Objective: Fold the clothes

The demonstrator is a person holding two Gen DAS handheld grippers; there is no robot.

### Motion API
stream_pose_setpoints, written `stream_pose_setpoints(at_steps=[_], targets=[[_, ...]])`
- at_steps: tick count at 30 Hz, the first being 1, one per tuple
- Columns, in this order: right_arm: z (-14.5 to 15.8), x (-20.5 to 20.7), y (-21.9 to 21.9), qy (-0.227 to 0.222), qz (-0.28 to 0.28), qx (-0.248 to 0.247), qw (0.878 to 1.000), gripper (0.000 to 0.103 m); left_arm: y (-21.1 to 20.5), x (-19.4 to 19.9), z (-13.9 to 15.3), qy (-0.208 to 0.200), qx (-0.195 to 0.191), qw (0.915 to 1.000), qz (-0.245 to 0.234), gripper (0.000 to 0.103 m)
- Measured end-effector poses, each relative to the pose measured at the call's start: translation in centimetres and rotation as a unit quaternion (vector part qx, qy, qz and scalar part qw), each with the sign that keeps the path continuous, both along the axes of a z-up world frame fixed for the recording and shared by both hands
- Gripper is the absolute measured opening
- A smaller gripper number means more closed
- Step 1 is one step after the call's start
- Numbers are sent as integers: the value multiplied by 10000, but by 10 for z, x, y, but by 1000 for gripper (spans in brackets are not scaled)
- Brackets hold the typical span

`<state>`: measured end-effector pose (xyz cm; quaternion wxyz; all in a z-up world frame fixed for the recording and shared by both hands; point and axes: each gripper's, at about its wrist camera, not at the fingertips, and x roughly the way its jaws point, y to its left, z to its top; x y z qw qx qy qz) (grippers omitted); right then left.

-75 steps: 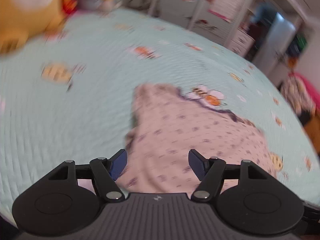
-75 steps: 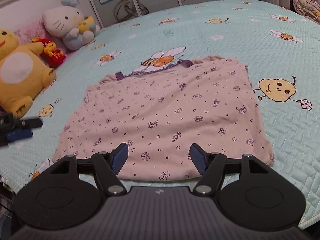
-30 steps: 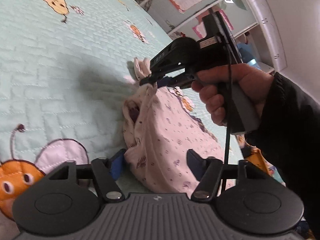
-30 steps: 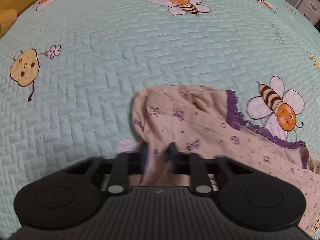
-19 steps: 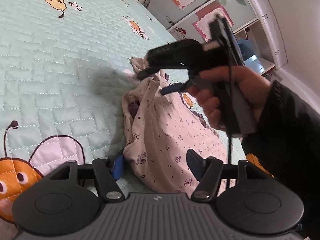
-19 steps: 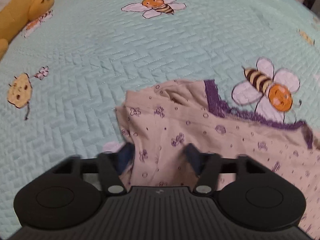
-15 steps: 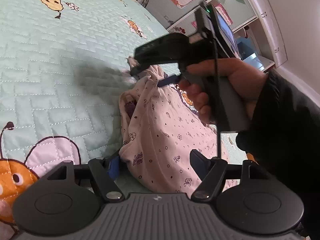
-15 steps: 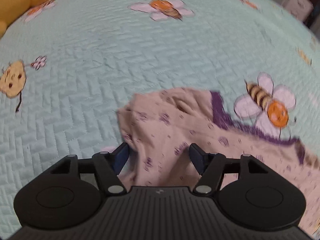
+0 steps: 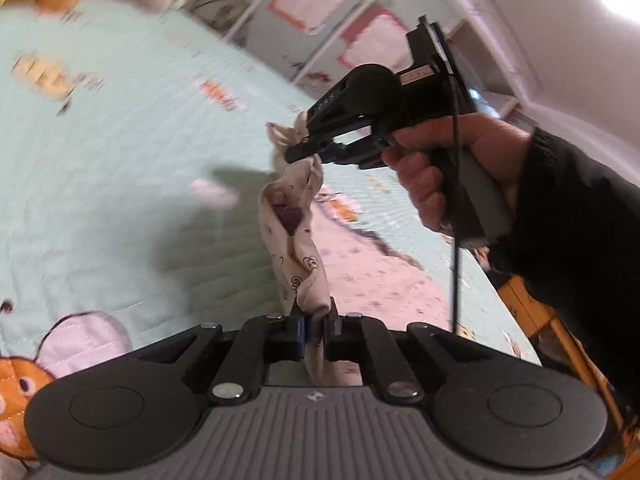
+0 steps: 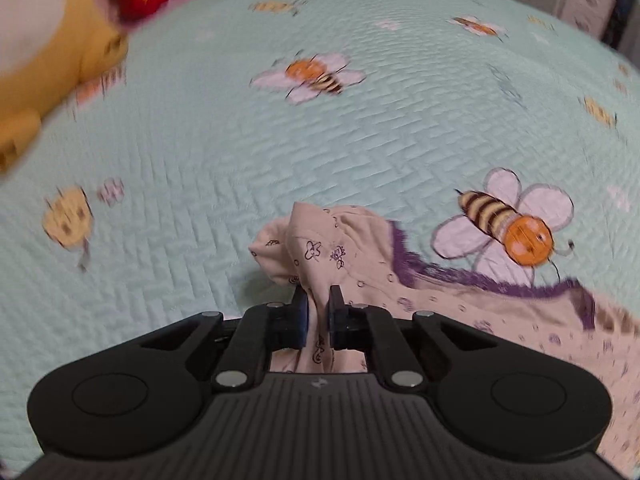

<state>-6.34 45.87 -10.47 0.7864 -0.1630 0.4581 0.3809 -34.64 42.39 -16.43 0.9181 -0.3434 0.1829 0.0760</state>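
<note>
Left wrist view: left gripper (image 9: 313,330) pinches the pink garment (image 9: 294,236), right gripper (image 9: 308,148) clamps its upper edge, lifting that side off the bed (image 9: 100,184); the rest lies flat.

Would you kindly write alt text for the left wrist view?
The left gripper pinches a pink patterned garment, lifted off a mint bedspread. Farther along, the right gripper, held in a hand, clamps the same edge.
</note>
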Motion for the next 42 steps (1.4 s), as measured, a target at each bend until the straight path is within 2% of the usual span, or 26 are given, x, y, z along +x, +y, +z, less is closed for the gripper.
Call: stream_pose_setpoints(at_steps=[5, 9, 17, 21, 24, 29, 32, 35, 37, 38, 40, 42], targets=[[30, 27, -66, 508, -319, 785, 9951, 9, -37, 21, 31, -100, 385, 9983, -418, 6], [45, 55, -121, 595, -563, 1170, 9898, 8, -69, 43, 51, -81, 640, 9945, -821, 6], [45, 113, -231, 733, -1077, 1790, 9752, 6, -143, 108, 71, 179, 1139, 9796, -1645, 6], [27, 145, -282, 885, -1334, 2211, 9620, 4, -181, 149, 64, 411, 1331, 9692, -2030, 6], [0, 166, -314, 1058, -1507, 2388, 9535, 4, -201, 177, 46, 706, 1408, 9607, -2284, 6], [-64, 189, -359, 1514, -1882, 2521, 9371, 4, -223, 210, 8, 1416, 1515, 9475, -2435, 6], [-98, 193, -373, 1670, -2073, 2517, 9305, 8, -229, 211, -2, 1543, 1530, 9439, -2486, 9], [-109, 190, -386, 1807, -2123, 2901, 9155, 8, -227, 210, -4, 1526, 1621, 9421, -2508, 11], [-105, 187, -389, 1805, -2118, 2987, 9129, 9, -231, 215, -8, 1581, 1687, 9400, -2511, 11], [-102, 186, -389, 1783, -2118, 2969, 9139, 12, -232, 215, -9, 1602, 1701, 9393, -2513, 14], [-94, 183, -391, 1742, -2164, 2920, 9152, 24, -237, 214, -8, 1640, 1715, 9376, -2541, 27], [-81, 171, -399, 1498, -2140, 2948, 9191, 35, -244, 206, -1, 1511, 1700, 9368, -2660, 44]])
